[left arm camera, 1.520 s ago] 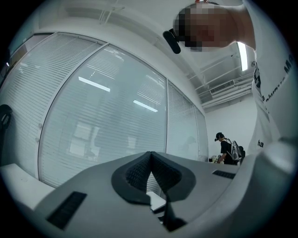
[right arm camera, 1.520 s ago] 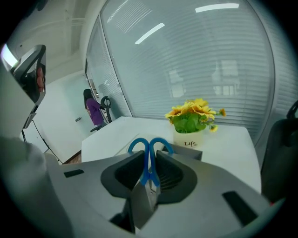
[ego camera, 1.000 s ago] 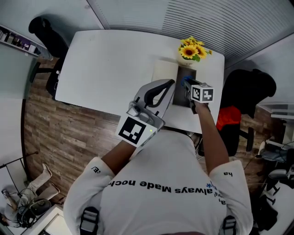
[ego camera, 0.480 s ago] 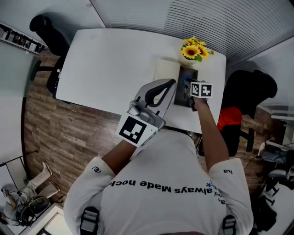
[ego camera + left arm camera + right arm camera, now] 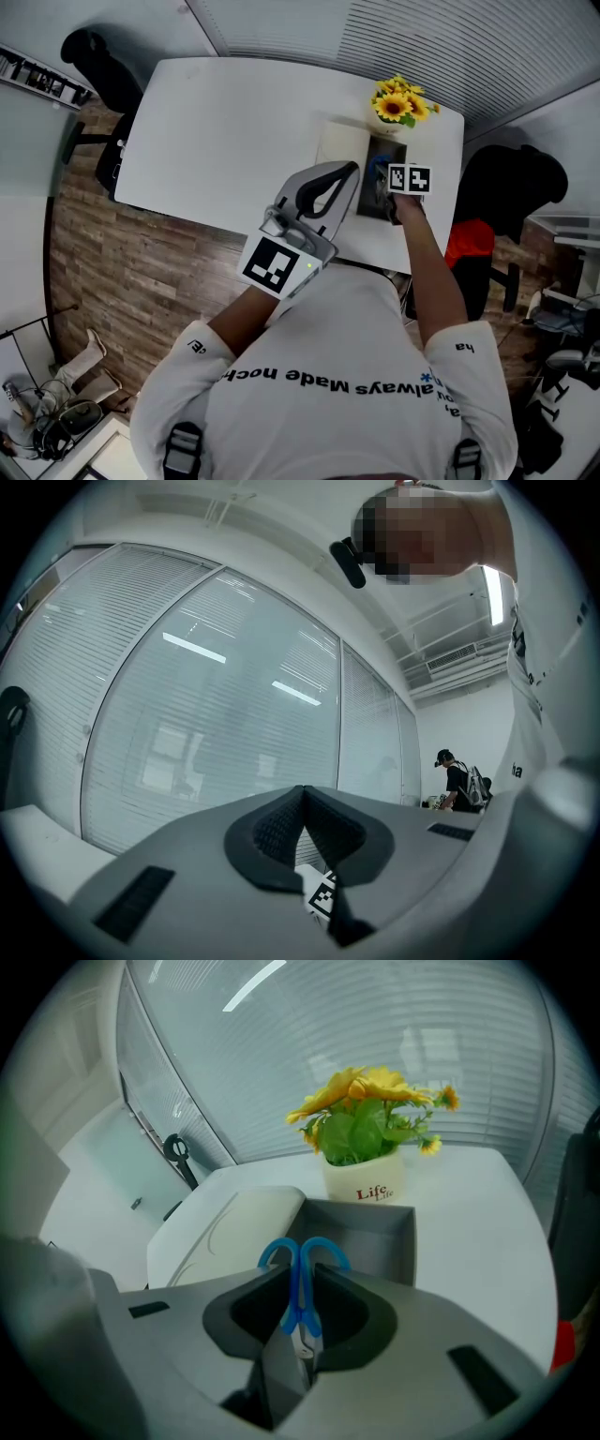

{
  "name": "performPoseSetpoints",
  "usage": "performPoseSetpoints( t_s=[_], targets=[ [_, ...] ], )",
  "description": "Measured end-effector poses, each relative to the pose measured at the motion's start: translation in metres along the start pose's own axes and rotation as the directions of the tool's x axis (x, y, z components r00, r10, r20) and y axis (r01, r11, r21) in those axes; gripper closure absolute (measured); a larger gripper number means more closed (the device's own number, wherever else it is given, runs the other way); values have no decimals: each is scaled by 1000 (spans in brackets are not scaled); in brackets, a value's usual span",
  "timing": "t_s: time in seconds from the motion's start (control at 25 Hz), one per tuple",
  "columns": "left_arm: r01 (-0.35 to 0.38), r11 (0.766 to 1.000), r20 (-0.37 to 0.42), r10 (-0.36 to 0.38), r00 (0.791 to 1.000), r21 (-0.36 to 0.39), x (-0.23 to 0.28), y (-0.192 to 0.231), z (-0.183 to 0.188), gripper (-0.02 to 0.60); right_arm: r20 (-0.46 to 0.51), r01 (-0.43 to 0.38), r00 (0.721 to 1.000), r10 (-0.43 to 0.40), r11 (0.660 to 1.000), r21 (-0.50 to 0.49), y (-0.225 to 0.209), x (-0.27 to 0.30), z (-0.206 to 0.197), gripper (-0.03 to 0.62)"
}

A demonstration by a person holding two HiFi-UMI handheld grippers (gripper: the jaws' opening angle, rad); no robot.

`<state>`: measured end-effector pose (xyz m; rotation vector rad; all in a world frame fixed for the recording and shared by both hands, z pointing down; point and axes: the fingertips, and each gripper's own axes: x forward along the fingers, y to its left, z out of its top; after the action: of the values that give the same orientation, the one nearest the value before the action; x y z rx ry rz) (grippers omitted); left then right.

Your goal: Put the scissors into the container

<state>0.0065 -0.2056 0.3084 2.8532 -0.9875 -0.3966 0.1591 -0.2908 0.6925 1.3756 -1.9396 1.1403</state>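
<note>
Nearest is the person's white shirt (image 5: 328, 375), both arms reaching out over the near edge of the white worktop (image 5: 234, 131); the left claw (image 5: 349, 173) is held up in the air above that near edge, right of its middle; in the left gripper view its claw (image 5: 302, 803) is clenched, the two ribbed pads pressed together with nothing between them, and it points at a wall of window blinds (image 5: 206, 696).

The right claw (image 5: 381, 174) is just beyond and to the right, near the worktop's right edge; in the right gripper view this claw (image 5: 300, 1281) is clamped on the scissors (image 5: 299, 1288), gripping them by the shank; their two blue handle loops stick out ahead of the claw, side by side.

Below and ahead of those loops is the container (image 5: 361, 1241), an open grey box; the scissors are above its near end, held in the air and not resting in it; the head view shows the same container (image 5: 377, 204) lying lengthwise along the right edge of the worktop.

Just beside the container, on its left and touching its long side, a white board (image 5: 234, 1222) lies flat.

Farthest, at the far right corner, a white pot (image 5: 367, 1183) of yellow flowers (image 5: 398, 103) stands upright just behind the container's far end.
</note>
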Motion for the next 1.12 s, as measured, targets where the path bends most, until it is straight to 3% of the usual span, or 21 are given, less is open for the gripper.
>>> performPoseSetpoints(
  t_s=[1.12],
  targets=[
    [-20, 1000, -21, 20, 1000, -8, 8, 20, -7, 563, -160, 37, 987, -21, 995, 93, -10, 38, -14, 503]
  ],
)
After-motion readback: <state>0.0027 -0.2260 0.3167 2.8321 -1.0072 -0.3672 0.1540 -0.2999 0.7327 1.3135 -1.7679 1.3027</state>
